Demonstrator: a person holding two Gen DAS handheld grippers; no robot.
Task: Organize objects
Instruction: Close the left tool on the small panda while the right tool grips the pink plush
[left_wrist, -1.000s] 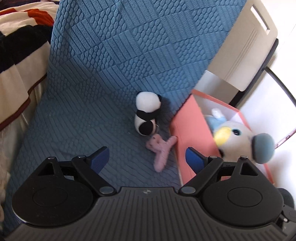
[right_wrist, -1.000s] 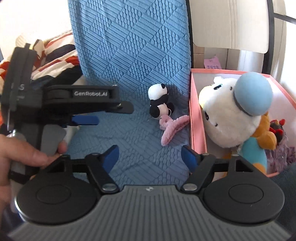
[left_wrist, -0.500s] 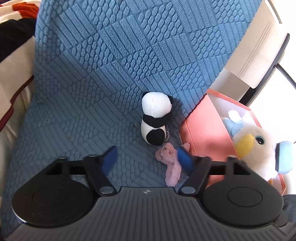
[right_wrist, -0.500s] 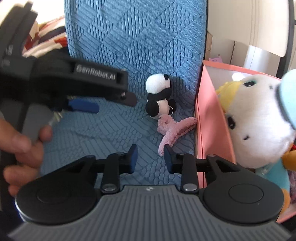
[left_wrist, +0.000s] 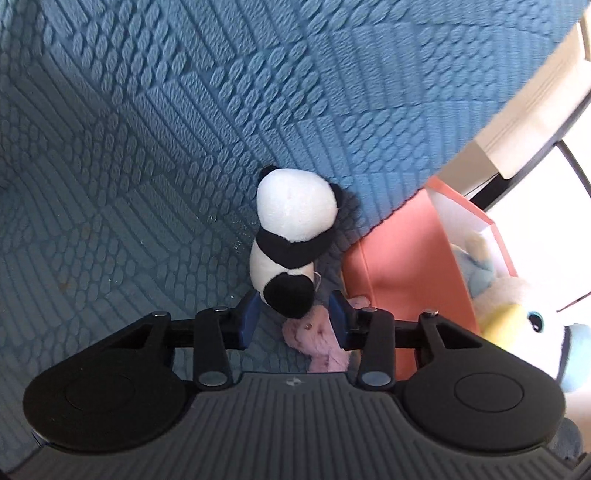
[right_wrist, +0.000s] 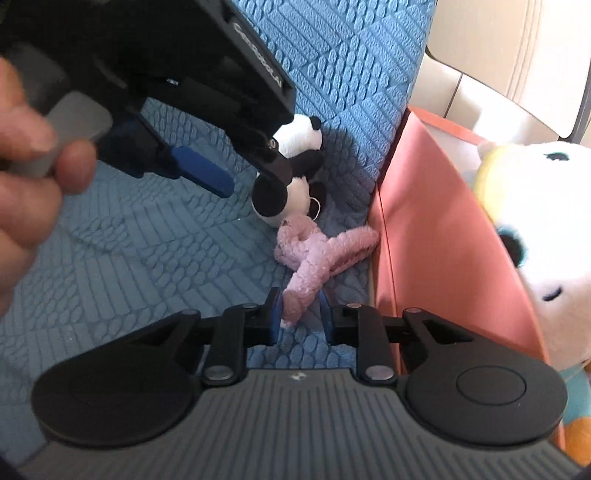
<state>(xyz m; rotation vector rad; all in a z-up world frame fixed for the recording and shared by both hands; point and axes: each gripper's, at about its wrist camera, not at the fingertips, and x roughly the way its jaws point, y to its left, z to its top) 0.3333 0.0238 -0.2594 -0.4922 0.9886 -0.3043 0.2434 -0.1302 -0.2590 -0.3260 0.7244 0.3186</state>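
A small panda plush (left_wrist: 291, 236) sits on the blue quilted sofa cover (left_wrist: 129, 147), beside a pink box (left_wrist: 410, 266). A pink fuzzy plush (left_wrist: 317, 339) lies just in front of the panda. My left gripper (left_wrist: 293, 317) is open, its blue pads either side of the panda's lower body. In the right wrist view my right gripper (right_wrist: 297, 317) is partly open, its narrow jaws either side of the pink plush's (right_wrist: 314, 254) lower end; the panda (right_wrist: 291, 177) lies beyond, partly hidden by the left gripper's body (right_wrist: 177, 81).
The pink box (right_wrist: 436, 236) stands against the sofa's right edge and holds a large white duck plush with a blue cap (left_wrist: 524, 332) and other toys. A white chair (right_wrist: 517, 55) stands behind the box. A hand (right_wrist: 26, 166) holds the left gripper.
Both grippers have moved forward and down toward the toys. The left jaws have narrowed around the panda. The right jaws now straddle the pink plush's end.
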